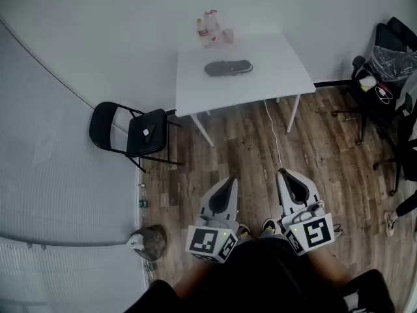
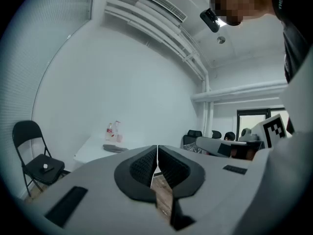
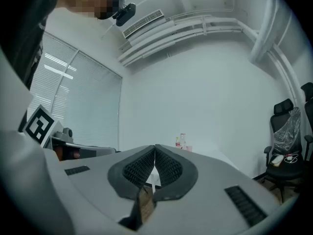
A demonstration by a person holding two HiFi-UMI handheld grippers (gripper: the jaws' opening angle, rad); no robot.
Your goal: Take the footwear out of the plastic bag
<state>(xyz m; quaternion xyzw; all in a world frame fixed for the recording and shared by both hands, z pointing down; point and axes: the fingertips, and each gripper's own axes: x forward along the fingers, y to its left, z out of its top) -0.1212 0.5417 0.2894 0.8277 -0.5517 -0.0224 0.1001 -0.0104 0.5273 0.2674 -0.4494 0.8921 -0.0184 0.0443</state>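
Note:
A dark shoe in a clear plastic bag (image 1: 228,68) lies on the white table (image 1: 273,77) far ahead of me; from the left gripper view the bagged shoe (image 2: 115,149) shows small on the table's near part. My left gripper (image 1: 226,186) and right gripper (image 1: 288,177) are held level over the wooden floor, well short of the table. Both are shut with nothing between the jaws. In each gripper view the black ribbed pads meet at the tip, on the left gripper (image 2: 157,148) and on the right gripper (image 3: 155,148).
Bottles (image 1: 210,29) stand at the table's far edge. A black folding chair (image 1: 133,133) stands left of the table. Black office chairs (image 1: 384,64) with a plastic bag stand at the right. A white cable (image 1: 273,139) hangs from the table. A grey lump (image 1: 150,241) lies by the left wall.

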